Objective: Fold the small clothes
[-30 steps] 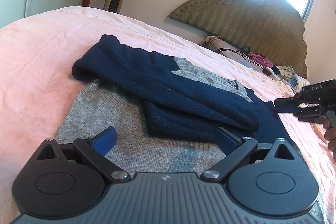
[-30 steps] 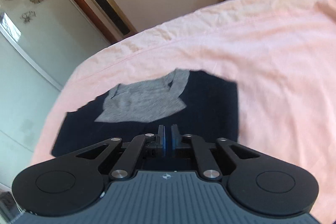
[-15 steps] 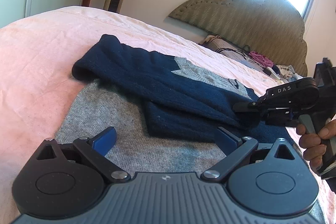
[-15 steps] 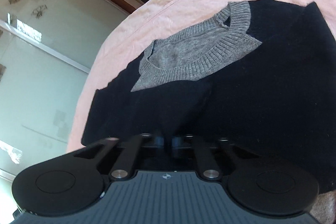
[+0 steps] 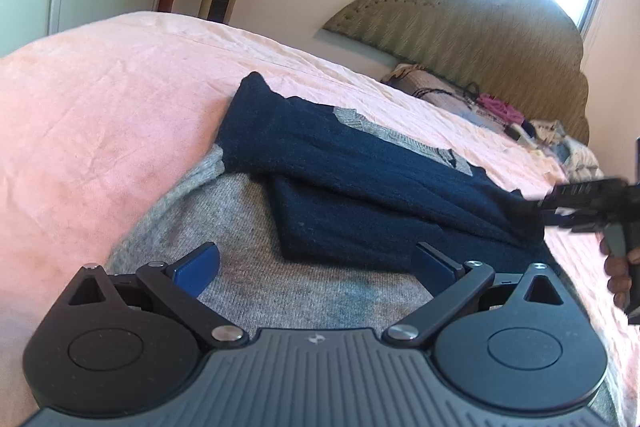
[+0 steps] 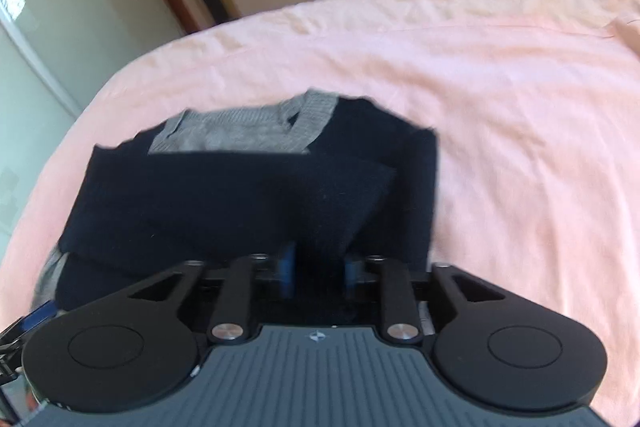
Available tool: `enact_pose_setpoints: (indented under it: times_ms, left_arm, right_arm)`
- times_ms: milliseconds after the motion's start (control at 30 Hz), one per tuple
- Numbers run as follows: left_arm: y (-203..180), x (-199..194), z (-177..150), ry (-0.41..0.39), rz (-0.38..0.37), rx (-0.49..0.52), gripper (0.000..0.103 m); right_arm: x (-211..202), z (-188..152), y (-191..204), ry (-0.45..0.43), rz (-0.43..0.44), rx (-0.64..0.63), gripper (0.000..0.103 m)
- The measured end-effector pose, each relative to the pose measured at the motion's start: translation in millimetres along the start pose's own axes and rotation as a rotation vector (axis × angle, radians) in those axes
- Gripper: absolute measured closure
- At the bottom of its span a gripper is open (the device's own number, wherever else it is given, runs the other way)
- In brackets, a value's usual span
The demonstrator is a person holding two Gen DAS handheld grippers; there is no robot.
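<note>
- Fingers of the right gripper [image 6: 318, 273] stand a little apart with a fold of navy sleeve [image 6: 340, 203] between the blue pads; whether they truly pinch it or only straddle it I cannot tell, as the picture is blurred. Judged from the raised cloth, the hold serves to carry that sleeve across the body.
- Fingers of the left gripper [image 5: 316, 263] are spread wide and hold nothing, low over the grey lower part of the sweater [image 5: 288, 211], likely to steady the hem while the other side works.
- One sweater, navy and grey, lies flat on the pink bed [image 5: 100, 115], grey collar [image 6: 248, 131] toward the far edge. Its other sleeve [image 5: 360, 163] is already laid across the chest.
- Count: two grippers, one garment in work, two sleeves.
- Near the headboard [image 5: 480, 27] sits a loose heap of other clothes [image 5: 496, 107]; their number cannot be told.
</note>
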State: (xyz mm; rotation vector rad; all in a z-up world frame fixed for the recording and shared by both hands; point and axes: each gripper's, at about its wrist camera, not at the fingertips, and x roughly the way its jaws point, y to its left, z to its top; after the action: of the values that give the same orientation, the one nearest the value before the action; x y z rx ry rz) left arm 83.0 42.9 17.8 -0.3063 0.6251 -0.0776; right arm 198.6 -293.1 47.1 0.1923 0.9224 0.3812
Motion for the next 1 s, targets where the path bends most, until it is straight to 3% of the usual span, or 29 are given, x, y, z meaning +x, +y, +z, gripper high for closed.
enact_pose_setpoints:
  times_ms: [67, 133, 233, 367, 400, 533, 667, 733, 800, 867, 933, 1000]
  left_arm:
    - [-13, 5, 12, -0.014, -0.017, 0.056, 0.0]
    - [-25, 19, 30, -0.033, -0.031, 0.098, 0.0]
    - [-41, 66, 59, 0.005, 0.004, 0.182, 0.0]
    - [-34, 128, 74, 0.152, 0.143, 0.266, 0.0]
    - [-26, 128, 72, 0.106, 0.125, 0.279, 0.0]
    - [-23, 133, 73, 0.112, 0.158, 0.304, 0.0]
    - [-33, 110, 70, 0.119, 0.225, 0.303, 0.0]
    - [-35, 83, 64, 0.13, 0.147, 0.272, 0.0]
    - [-35, 62, 51, 0.145, 0.075, 0.271, 0.0]
    - [-35, 65, 34, 0.194, 0.077, 0.326, 0.0]
    - [-28, 61, 25, 0.147, 0.043, 0.35, 0.0]
    - [-27, 52, 33, 0.191, 0.074, 0.313, 0.0]
  right_arm:
    - [-19, -3, 0, -0.147, -0.058, 0.048, 0.042]
    - [-26, -3, 3, -0.222, -0.005, 0.069, 0.042]
    - [-12, 3, 21, -0.193, 0.072, 0.025, 0.042]
    - [26, 4, 29, -0.128, 0.005, 0.003, 0.042]
    - [32, 0, 25, -0.126, -0.006, -0.006, 0.042]
    - [34, -26, 23, -0.235, 0.02, -0.13, 0.042]
    - [30, -26, 41, -0.219, -0.074, -0.199, 0.041]
    - [16, -29, 53, -0.202, -0.149, -0.158, 0.035]
    - [-3, -44, 61, -0.216, -0.111, -0.166, 0.02]
    - [-10, -63, 63, -0.2, -0.063, -0.178, 0.007]
    - [3, -75, 60, -0.143, -0.089, -0.199, 0.005]
    - [3, -84, 62, -0.175, -0.114, -0.264, 0.005]
